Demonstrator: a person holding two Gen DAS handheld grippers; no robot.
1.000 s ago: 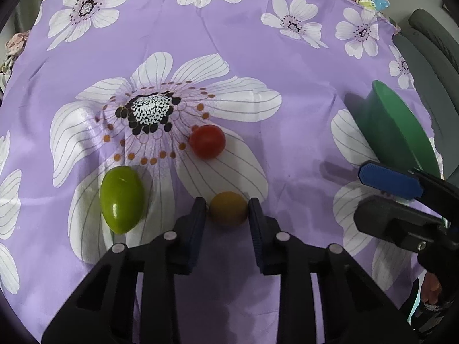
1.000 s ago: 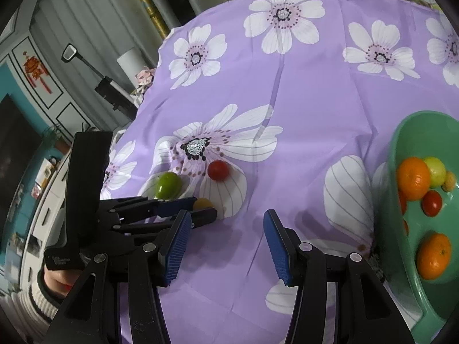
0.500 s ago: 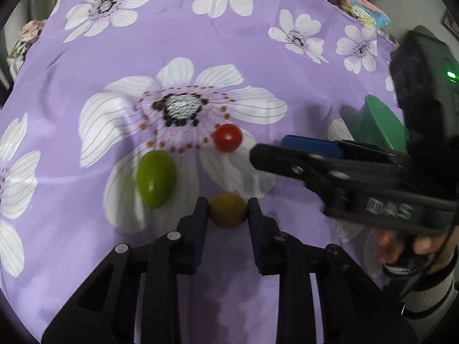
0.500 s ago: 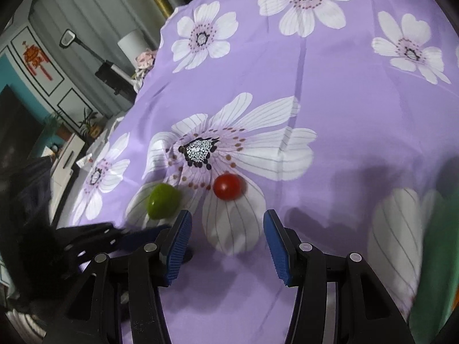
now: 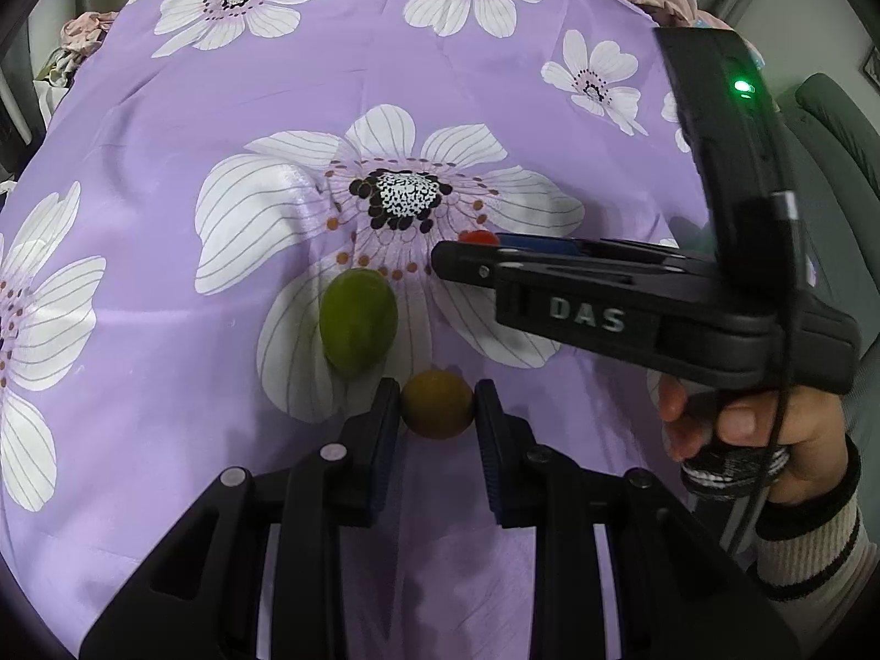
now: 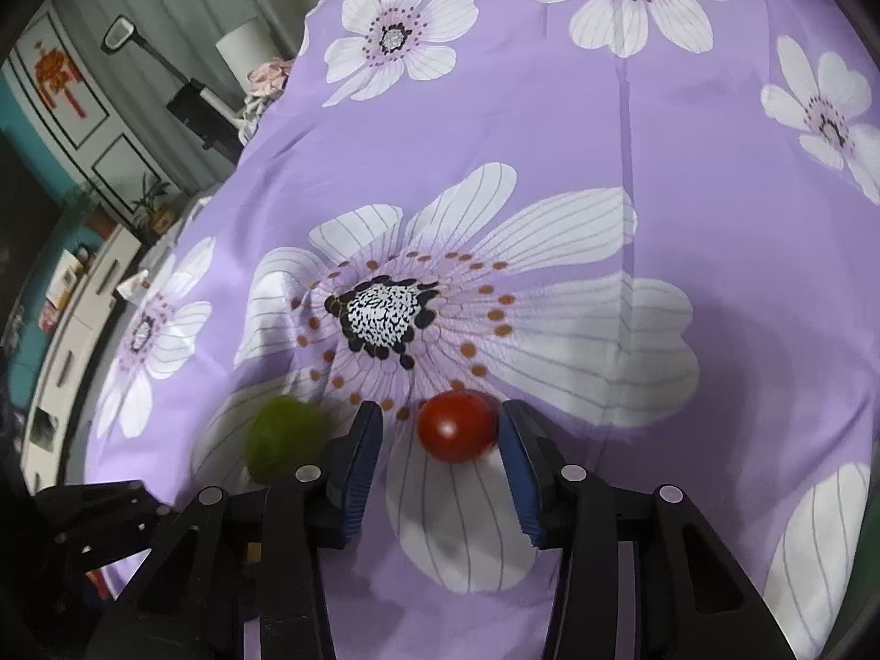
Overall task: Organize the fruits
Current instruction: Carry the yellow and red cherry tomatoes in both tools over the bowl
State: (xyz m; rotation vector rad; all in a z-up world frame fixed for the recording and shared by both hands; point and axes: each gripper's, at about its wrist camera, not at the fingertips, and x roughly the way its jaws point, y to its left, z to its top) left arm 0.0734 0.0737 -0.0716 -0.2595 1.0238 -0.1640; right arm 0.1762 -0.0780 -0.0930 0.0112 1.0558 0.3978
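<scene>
My left gripper [image 5: 437,404] is shut on a small orange-brown round fruit [image 5: 436,404], held between both pads just above the purple flowered cloth. A green oval fruit [image 5: 358,327] lies on the cloth just left of it and also shows blurred in the right wrist view [image 6: 283,437]. My right gripper [image 6: 440,429] is open around a red tomato [image 6: 455,426], which lies between its fingers and touches the right pad. In the left wrist view the right gripper [image 5: 467,261] reaches in from the right and hides most of the tomato [image 5: 477,237].
The purple cloth [image 5: 275,82] with white flowers covers the whole table. The person's hand [image 5: 737,429] holds the right gripper's handle. Beyond the table's left edge in the right wrist view are a lamp [image 6: 242,49] and cabinets [image 6: 82,297].
My right gripper has moved in toward the tomato, which now lies between its open fingers. The green bowl has left both views. My left gripper stays shut on the orange-brown fruit.
</scene>
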